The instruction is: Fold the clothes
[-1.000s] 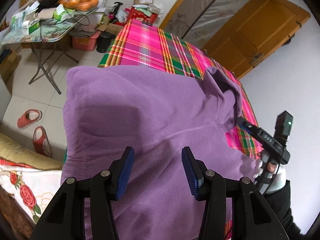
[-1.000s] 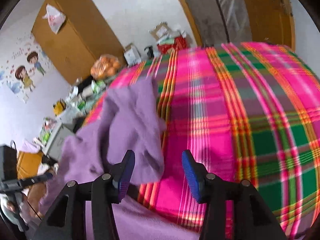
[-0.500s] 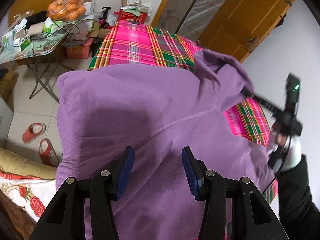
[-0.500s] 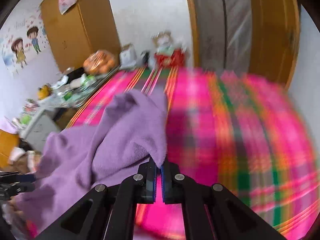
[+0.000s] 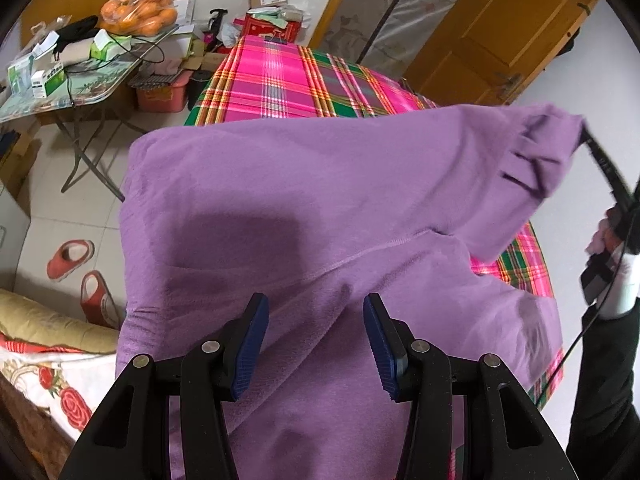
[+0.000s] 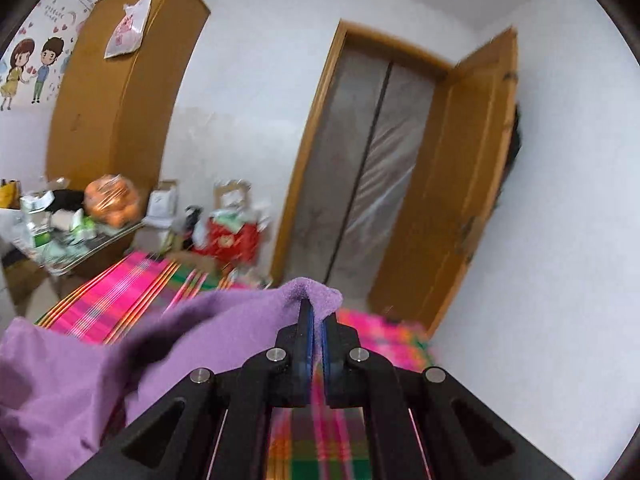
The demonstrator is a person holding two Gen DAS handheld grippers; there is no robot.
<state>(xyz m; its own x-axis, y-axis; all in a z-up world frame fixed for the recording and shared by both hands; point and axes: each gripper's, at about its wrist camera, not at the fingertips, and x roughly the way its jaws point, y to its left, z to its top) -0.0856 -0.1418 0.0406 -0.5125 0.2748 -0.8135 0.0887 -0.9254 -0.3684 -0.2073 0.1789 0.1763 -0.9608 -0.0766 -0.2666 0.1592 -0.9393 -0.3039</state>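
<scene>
A purple fleece garment point(image 5: 280, 208) lies spread over the bed's pink and green plaid cover point(image 5: 280, 80). My left gripper point(image 5: 314, 304) hovers open just over its near part, with fabric under the gap and nothing pinched. At the right edge of the left wrist view my right gripper point(image 5: 585, 133) holds one end of the garment up off the bed, so the cloth stretches up to it. In the right wrist view the right gripper point(image 6: 314, 312) is shut on a fold of the purple garment point(image 6: 120, 360), which drapes away to the left.
A folding table point(image 5: 80, 92) with a bag of oranges point(image 5: 138, 10) and boxes stands left of the bed. Red slippers point(image 5: 70, 260) lie on the tiled floor. A floral quilt point(image 5: 48, 380) is at lower left. A wooden door point(image 6: 460, 200) and a wall close the right side.
My right gripper went from open beside the garment's end to shut on it, then rose and tipped up toward level, lifting that end. The left gripper stayed open over the cloth.
</scene>
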